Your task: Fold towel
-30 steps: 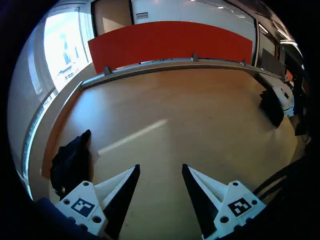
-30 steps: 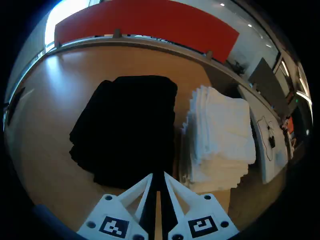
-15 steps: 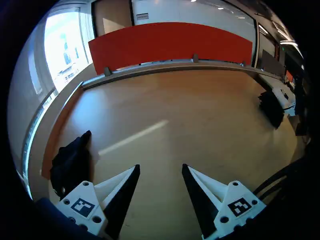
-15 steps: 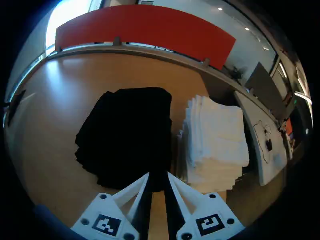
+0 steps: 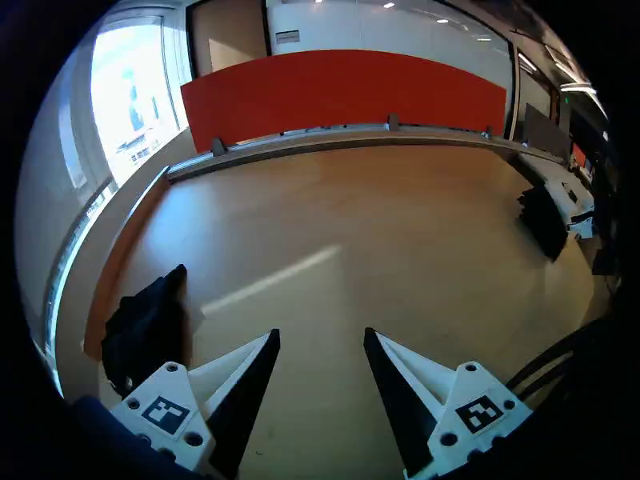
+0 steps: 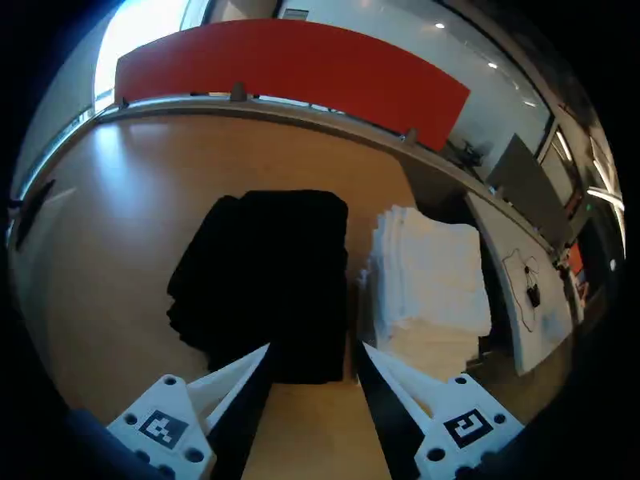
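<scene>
Gaping wide, empty: fingers (image 6: 240, 388) of right gripper (image 6: 313, 346) (near black towels (image 6: 264, 280)), left gripper (image 5: 321, 330).

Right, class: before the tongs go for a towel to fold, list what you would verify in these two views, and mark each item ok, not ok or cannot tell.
1. Are the right tongs open? ok.
2. Are the left tongs open with nothing between them? ok.
3. Do the right tongs face the black towel stack? ok; its near edge lies between the fingers.
4. Do the fingers touch the top towel? cannot tell.
5. Is there bare table ahead of the left tongs for folding? ok.
6. Is the white towel stack out of the right tongs' line? ok; it sits to the side.
</scene>
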